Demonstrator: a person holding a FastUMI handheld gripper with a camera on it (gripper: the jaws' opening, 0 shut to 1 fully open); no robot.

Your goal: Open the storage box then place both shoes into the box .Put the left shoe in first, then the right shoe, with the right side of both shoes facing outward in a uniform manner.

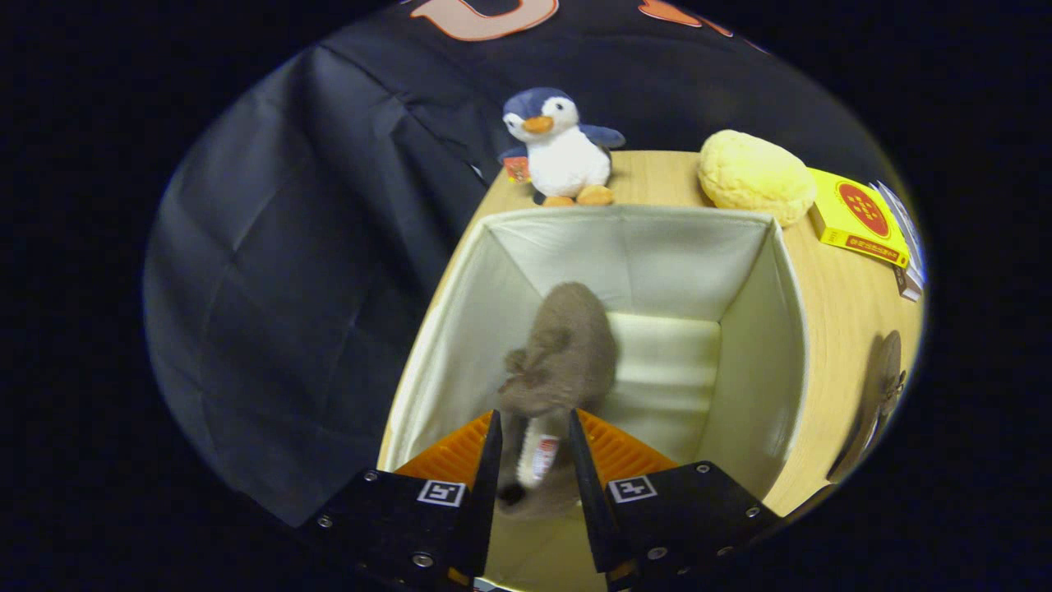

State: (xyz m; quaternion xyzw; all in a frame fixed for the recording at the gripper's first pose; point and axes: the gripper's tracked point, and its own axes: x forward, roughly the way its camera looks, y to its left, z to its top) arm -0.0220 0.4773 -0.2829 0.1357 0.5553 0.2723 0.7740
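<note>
- Gripper (534, 448) is tilted steeply downward over the open storage box (764, 362), its fingers reaching into the box mouth.
- Fingers are clamped on the heel end of a brown shoe (563, 353), one on each side of the collar.
- The shoe hangs inside the box, left of its middle; its long axis runs away from the fingers, toe toward the far wall. Contact with the box floor cannot be determined.
- A second brown shoe (881, 395) lies on the wooden surface (838, 345), right of the box.
- Beyond the box stand a plush penguin (559, 148), a yellow plush (756, 177) and a yellow book (859, 218).
</note>
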